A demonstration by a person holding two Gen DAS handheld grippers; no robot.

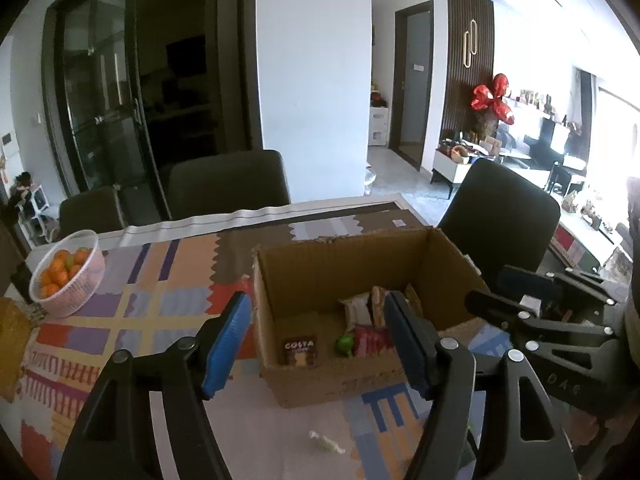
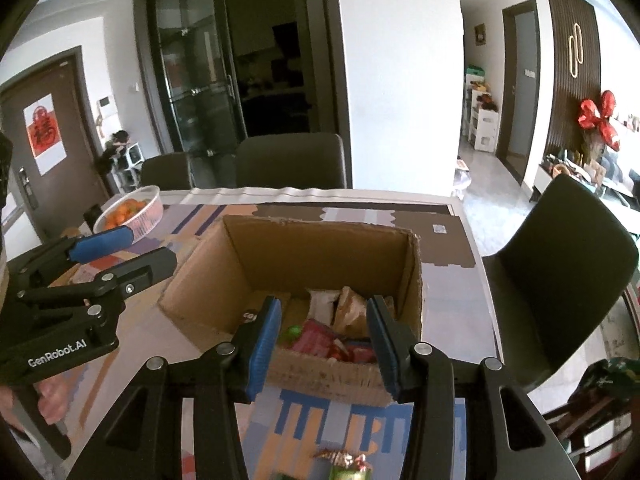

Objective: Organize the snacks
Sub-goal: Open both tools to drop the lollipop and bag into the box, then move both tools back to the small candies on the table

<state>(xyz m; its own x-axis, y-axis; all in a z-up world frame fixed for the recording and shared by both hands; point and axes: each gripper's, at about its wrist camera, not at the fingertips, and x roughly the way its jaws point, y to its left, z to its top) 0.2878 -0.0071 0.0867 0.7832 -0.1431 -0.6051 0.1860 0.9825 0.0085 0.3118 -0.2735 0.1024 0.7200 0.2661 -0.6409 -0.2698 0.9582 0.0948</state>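
The left gripper [image 1: 316, 344] stands with its blue pads spread and nothing between them, hanging over the near left part of the cardboard box [image 1: 320, 272]. The right gripper [image 2: 322, 342] is parted too, less widely, and also empty, poised above the box's near wall.

Inside the box lie the snacks already gathered: a dark Costa packet [image 1: 299, 350] at the near left, a green wrapped sweet [image 1: 345, 345] beside it, red packets [image 2: 320, 338] at the near right, and pale wrappers [image 2: 322, 304] standing toward the back right.

The box sits near the front edge of the table, on a patterned cloth [image 1: 132, 304]. In front of it, a small clear-wrapped candy [image 1: 326, 442] lies loose on the cloth, and a red-and-green foil snack [image 2: 346, 464] rests at the very front edge, blurred. A bowl of oranges [image 1: 68, 274] stands well apart at the left edge.

Judged from here, the remaining pieces sit low and close under the grippers; a steep reach could scrape the cloth or nudge the foil snack off the front edge. The two grippers are also near each other and could collide over the box.
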